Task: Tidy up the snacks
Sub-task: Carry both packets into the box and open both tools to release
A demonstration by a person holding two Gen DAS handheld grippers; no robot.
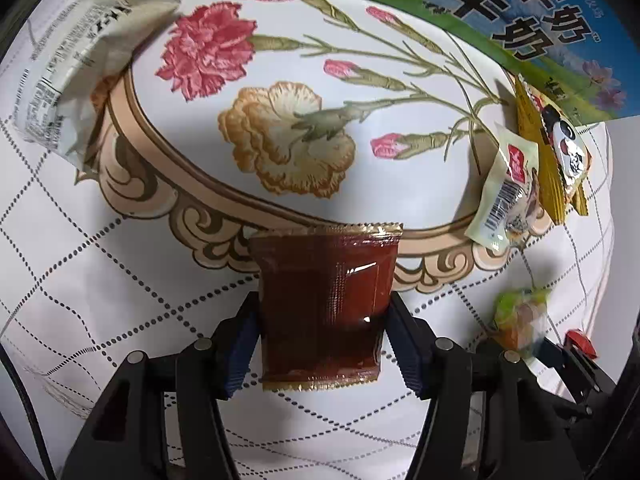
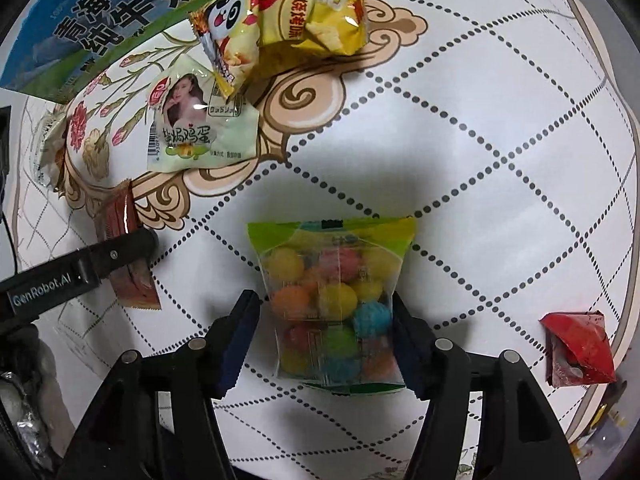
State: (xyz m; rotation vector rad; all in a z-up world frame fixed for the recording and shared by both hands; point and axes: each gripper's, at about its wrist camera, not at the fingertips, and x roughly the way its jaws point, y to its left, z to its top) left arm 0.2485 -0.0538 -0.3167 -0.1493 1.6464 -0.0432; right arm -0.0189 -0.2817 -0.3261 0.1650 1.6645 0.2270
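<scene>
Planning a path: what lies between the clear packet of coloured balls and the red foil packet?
Only bare white quilted cloth, seen in the right wrist view, between the ball packet and red foil packet.

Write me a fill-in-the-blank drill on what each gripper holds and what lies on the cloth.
1. The left gripper is shut on a dark ____ sachet.
2. The bag of coloured candy balls sits between the fingers of the ____ gripper.
3. The yellow snack bag shows a cartoon ____.
4. The egg packet lies on the tablecloth beside the ____ snack bag.

Missing words: red; right; panda; yellow
</scene>
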